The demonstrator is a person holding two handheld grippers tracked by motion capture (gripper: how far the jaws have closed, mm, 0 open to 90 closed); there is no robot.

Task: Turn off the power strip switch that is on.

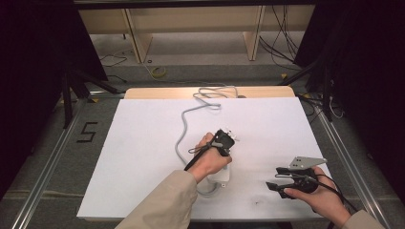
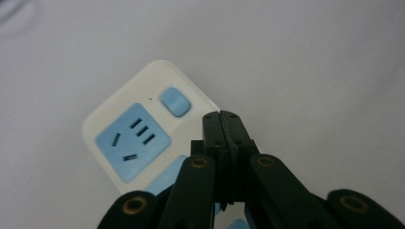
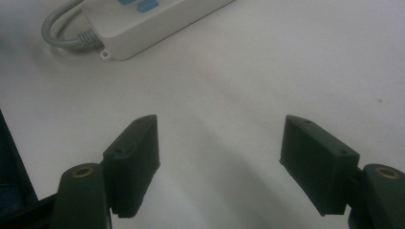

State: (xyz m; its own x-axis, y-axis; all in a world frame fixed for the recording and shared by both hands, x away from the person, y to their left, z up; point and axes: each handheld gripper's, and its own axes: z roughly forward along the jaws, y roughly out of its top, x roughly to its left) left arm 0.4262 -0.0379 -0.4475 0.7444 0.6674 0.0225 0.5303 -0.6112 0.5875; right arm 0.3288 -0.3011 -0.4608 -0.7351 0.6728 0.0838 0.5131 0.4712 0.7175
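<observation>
**Closed jaws over the power strip**

The left gripper (image 2: 224,117), jaws pressed together with nothing between, hovers over the white power strip (image 2: 143,129) lying mid-table on the white sheet (image 1: 143,143). Its grey cord (image 1: 181,129) trails away. The right gripper (image 1: 277,179) rests nearby, jaws apart.

Soft even light (dark periphery)

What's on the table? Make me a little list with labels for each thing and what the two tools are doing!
Main thing: white power strip with blue sockets and a blue switch
Cord: grey cable runs from the strip toward the table's far edge
Left tool: jaws shut together with nothing between them, tip hovering over the strip near the switch
Right tool: jaws wide open, nothing between them, off to the side of the strip
Surface: white table
</observation>
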